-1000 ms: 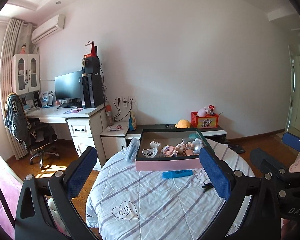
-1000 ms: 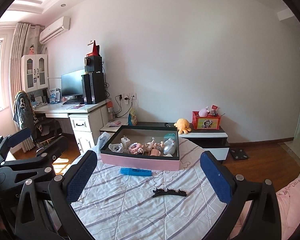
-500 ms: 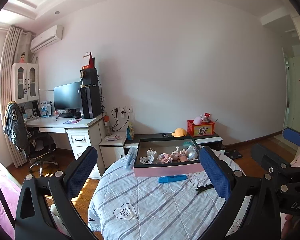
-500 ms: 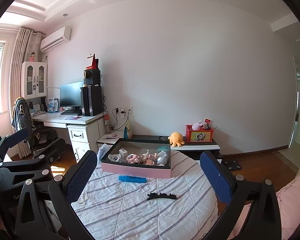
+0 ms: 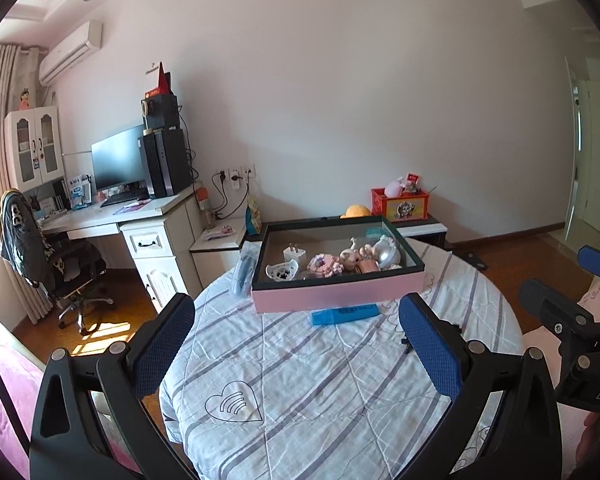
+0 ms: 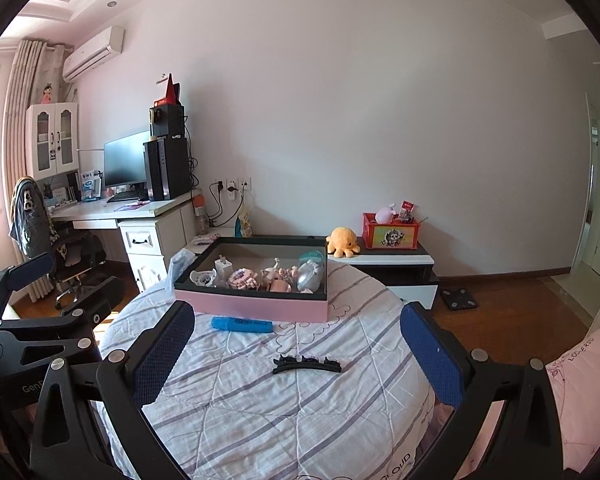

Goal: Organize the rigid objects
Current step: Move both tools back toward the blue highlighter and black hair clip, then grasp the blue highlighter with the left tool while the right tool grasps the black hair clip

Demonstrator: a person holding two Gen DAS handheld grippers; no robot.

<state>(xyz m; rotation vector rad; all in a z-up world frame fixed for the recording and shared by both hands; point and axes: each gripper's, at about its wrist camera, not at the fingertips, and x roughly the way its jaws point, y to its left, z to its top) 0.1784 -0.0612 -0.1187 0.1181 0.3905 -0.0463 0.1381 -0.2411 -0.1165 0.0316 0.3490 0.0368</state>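
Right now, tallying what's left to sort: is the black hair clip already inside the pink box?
No, the black hair clip lies on the quilt, outside the pink box.

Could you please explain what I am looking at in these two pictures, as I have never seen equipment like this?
There is no robot here: a person holds one two-finger grasping tool in each hand, and each tool carries a wide-angle camera looking forward along its blue-padded fingers. One picture comes from the left tool, the other from the right tool. Each view also catches the other tool at its edge. Both tools are open and hold nothing.

Ahead is a round table under a white quilted cloth with grey stripes. On it stands a shallow pink box with a dark rim, holding small toys and trinkets. In front of the box, on the cloth, lie a blue marker pen and, nearer the right tool, a black toothed hair clip. The rest is bedroom furniture.
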